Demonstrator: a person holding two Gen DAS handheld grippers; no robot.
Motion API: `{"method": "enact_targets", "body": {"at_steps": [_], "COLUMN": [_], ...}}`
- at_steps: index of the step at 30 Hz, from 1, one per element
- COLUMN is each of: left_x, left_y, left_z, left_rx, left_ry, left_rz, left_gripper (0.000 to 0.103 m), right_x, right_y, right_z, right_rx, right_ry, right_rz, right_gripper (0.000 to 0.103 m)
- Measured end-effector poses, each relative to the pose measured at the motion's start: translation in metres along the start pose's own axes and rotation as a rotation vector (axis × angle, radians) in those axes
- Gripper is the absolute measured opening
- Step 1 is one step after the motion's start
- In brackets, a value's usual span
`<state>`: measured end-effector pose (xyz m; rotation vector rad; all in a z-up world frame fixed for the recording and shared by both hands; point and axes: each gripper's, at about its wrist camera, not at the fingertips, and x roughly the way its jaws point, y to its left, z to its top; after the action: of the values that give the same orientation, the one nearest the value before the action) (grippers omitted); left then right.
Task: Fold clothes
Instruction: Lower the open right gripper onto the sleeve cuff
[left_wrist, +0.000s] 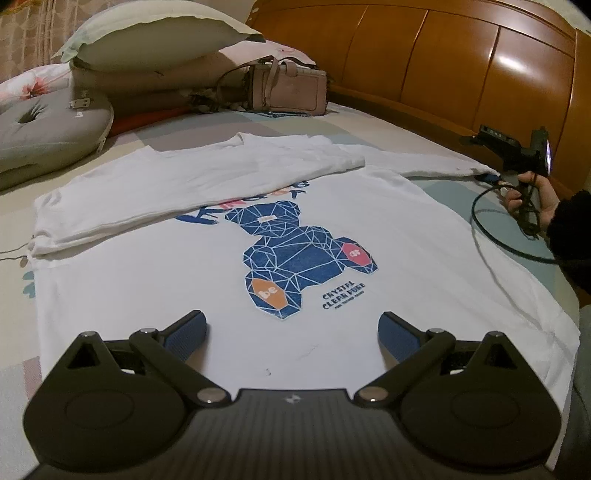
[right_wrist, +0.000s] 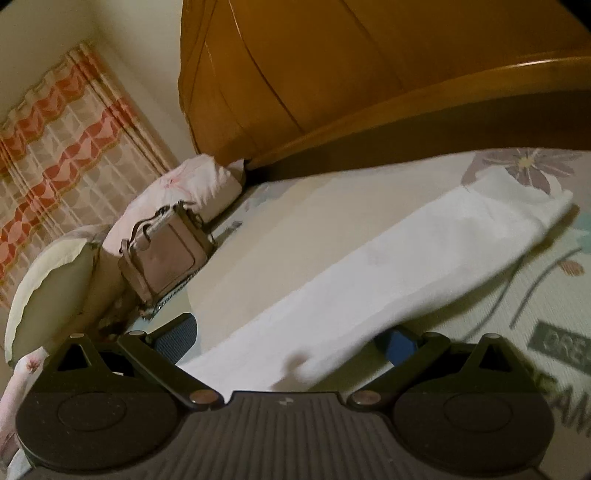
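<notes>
A white long-sleeved shirt with a blue geometric bear print lies flat on the bed. One sleeve is folded across the chest. The other sleeve stretches out to the right, where a hand holds my right gripper at its end. My left gripper is open above the shirt's near hem, holding nothing. In the right wrist view, my right gripper has its fingers wide apart. The white sleeve lies between them and covers part of the right fingertip.
A beige handbag stands behind the shirt beside stacked pillows. A grey cushion lies at the left. The wooden headboard runs along the back right. A black cable loops near the hand.
</notes>
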<state>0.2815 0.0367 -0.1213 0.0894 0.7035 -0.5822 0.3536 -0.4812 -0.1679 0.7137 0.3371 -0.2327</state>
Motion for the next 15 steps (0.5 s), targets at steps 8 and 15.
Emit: {"method": "enact_targets", "body": {"at_steps": [8, 15], "left_x": [0.0, -0.001], "left_y": [0.002, 0.003], "left_z": [0.0, 0.001], "left_rx": [0.001, -0.002], "left_ry": [-0.002, -0.004], "left_rz": [0.005, 0.006], "left_gripper": [0.099, 0.099], "right_x": [0.017, 0.016], "right_y": [-0.005, 0.007], "right_z": [0.013, 0.025], "right_rx": [-0.001, 0.023], "right_ry": [-0.035, -0.015], "right_rz": [-0.013, 0.035], "right_gripper": [0.103, 0.103]}}
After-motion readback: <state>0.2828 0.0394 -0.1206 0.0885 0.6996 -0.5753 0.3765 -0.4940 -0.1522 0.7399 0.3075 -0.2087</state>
